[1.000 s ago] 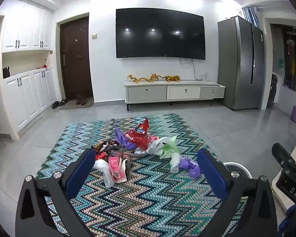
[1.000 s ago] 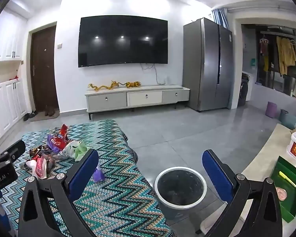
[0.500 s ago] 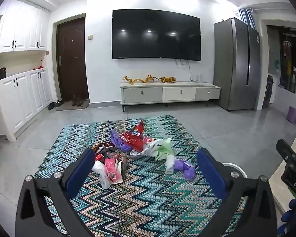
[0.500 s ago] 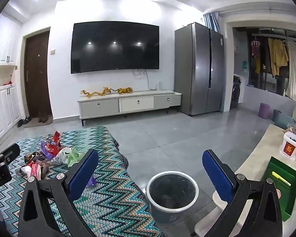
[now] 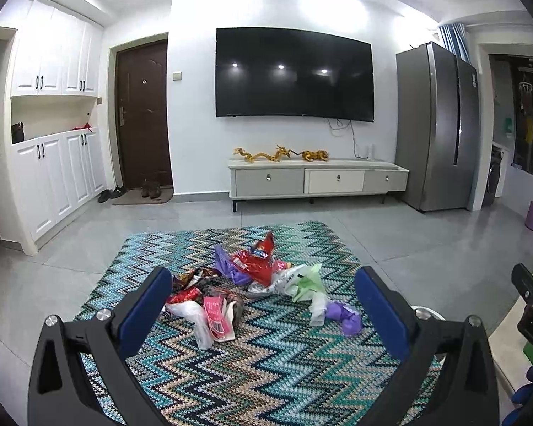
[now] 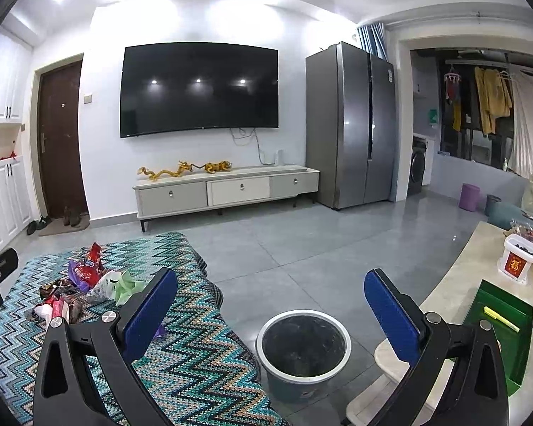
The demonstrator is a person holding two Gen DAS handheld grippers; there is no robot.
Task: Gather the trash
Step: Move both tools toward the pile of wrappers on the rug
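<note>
A pile of wrappers and plastic bags (image 5: 252, 284) is seen near the middle of the zigzag rug (image 5: 266, 362). A round trash bin (image 6: 303, 346), dark inside, is set on the floor just beside the rug's right edge. The left gripper (image 5: 263, 301) and right gripper (image 6: 270, 305) are held wide, with nothing in them

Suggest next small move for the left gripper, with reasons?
Probably lower the left gripper forward onto the pink wrapper in the litter pile on the zigzag-patterned rug. Both grippers are open and empty, the pink wrapper lies nearest between the left fingers, and the round white-rimmed bin waits under the right gripper.
</note>
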